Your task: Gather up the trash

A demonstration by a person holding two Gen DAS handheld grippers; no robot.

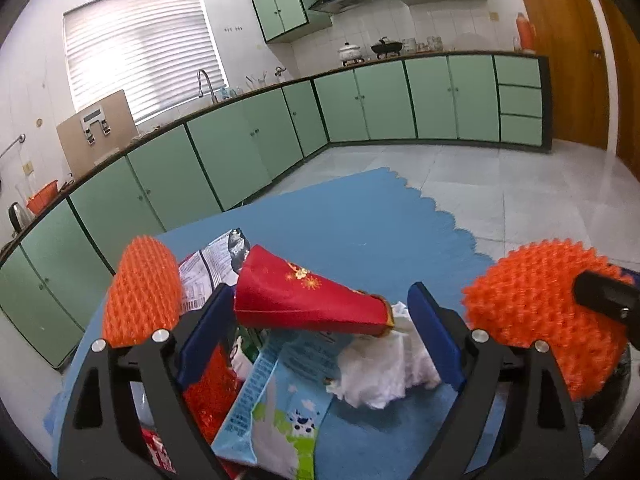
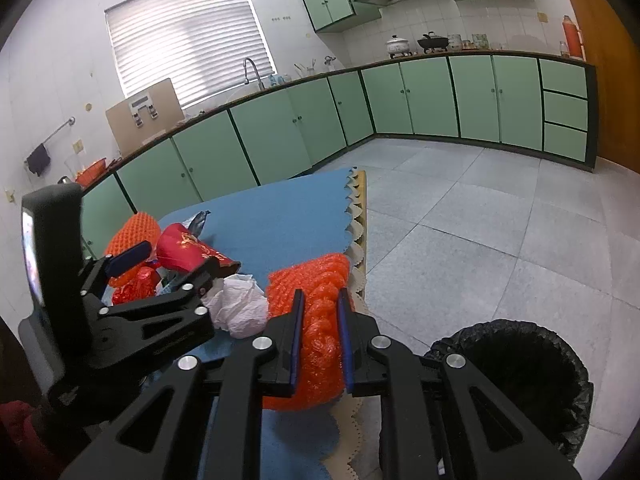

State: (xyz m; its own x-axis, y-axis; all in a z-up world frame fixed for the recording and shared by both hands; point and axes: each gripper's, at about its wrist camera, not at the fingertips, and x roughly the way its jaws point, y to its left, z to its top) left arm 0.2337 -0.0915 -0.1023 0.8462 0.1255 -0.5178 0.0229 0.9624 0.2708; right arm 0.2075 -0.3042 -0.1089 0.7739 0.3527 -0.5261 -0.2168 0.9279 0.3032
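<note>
right hand-held gripper (image 2: 322, 340) clamped on knobbly orange foam net (image 2: 320, 320) (tubular); left hand-held gripper (image 1: 320, 320) spread apart

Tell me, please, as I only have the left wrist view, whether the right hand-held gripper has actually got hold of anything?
Observer: Yes. The right hand-held gripper is shut on the orange foam net at the edge of the table.
Operator: Thank you. Is there a bin anywhere? I can see none.
Observer: A bin lined with a black bag stands on the floor, just right of that gripper and beyond the table edge.
Operator: Is it ready to receive things?
Observer: Its mouth is open and faces up. The inside is too dark to tell what it holds.
</note>
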